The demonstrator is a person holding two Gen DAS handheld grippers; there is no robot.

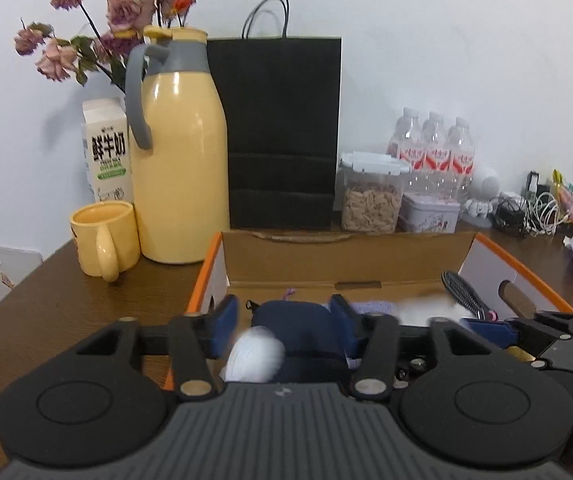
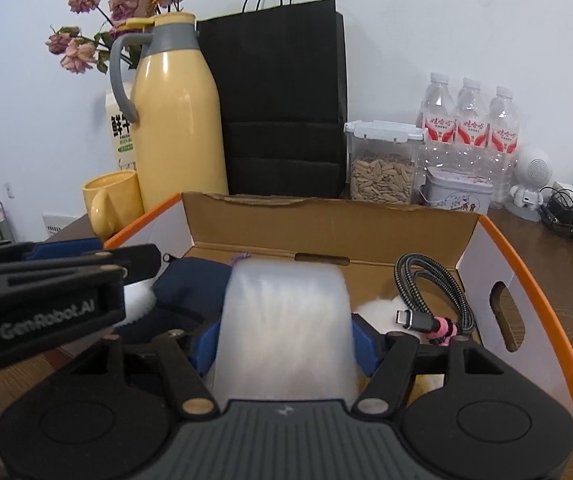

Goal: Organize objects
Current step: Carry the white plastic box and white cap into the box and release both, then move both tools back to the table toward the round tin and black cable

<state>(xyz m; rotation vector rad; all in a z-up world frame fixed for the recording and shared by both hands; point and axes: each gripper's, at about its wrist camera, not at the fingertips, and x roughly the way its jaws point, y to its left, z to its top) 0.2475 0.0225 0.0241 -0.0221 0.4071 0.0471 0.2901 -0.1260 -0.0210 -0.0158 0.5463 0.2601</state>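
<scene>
Left wrist view: the left gripper (image 1: pixel 284 322) is held over an open cardboard box (image 1: pixel 342 258) with orange edges on a brown wooden table (image 1: pixel 46 304). Its blue pads are set apart on either side of a navy pouch (image 1: pixel 298 320) lying in the box, with a gap at each side; nothing is gripped. A white fluffy ball (image 1: pixel 254 356) is seen beside the pouch. A yellow thermos jug (image 1: pixel 178 160), a yellow mug (image 1: pixel 104 238) and a black paper bag (image 1: pixel 282 132) are lined up behind the box.

Right wrist view: the right gripper (image 2: pixel 284 340) is spread wide around a blurred white roll (image 2: pixel 286 320) inside the box (image 2: pixel 326 224). Whether the pads press on it cannot be told. A braided cable (image 2: pixel 430 288) is coiled at the box's right side.
</scene>
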